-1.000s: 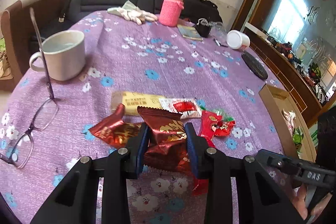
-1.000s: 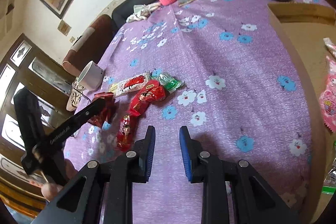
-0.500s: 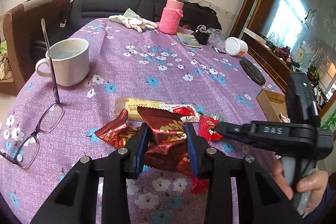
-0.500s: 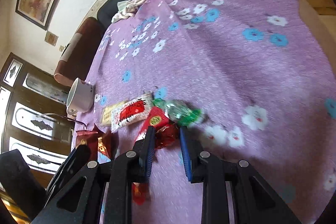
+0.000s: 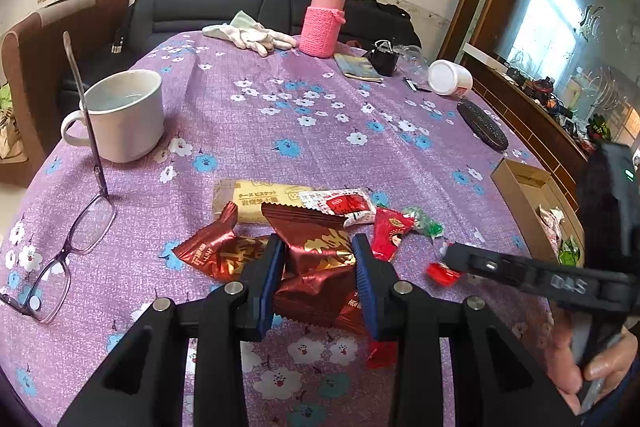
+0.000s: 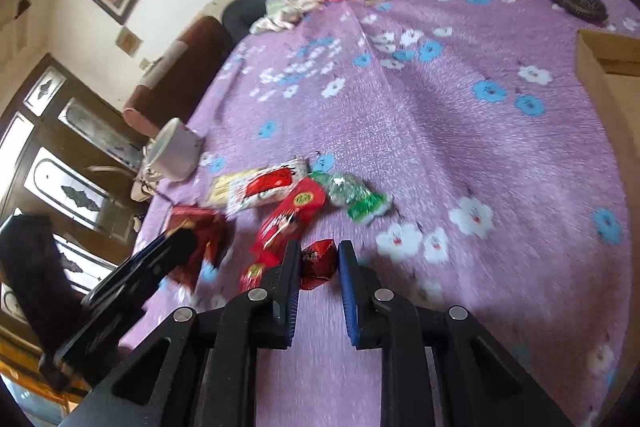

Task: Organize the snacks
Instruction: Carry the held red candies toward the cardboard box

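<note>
On the purple flowered cloth lies a pile of snacks: a yellow biscuit bar, a white-and-red packet, a red packet and a green candy. My left gripper is shut on a dark red foil packet, beside a second foil packet. My right gripper is at the pile's near edge, its jaws closing on a small red candy pinched between the pads. The left wrist view shows that candy at the right gripper's tip. An open cardboard box sits at the right.
A white mug and glasses are at the left. A pink bottle, white gloves, a white jar and a dark oval case lie farther back. A hand holds the right gripper.
The right gripper has come in from the bare cloth to the snack pile and closed around the small red candy. The left gripper has stayed put with its foil packet.
</note>
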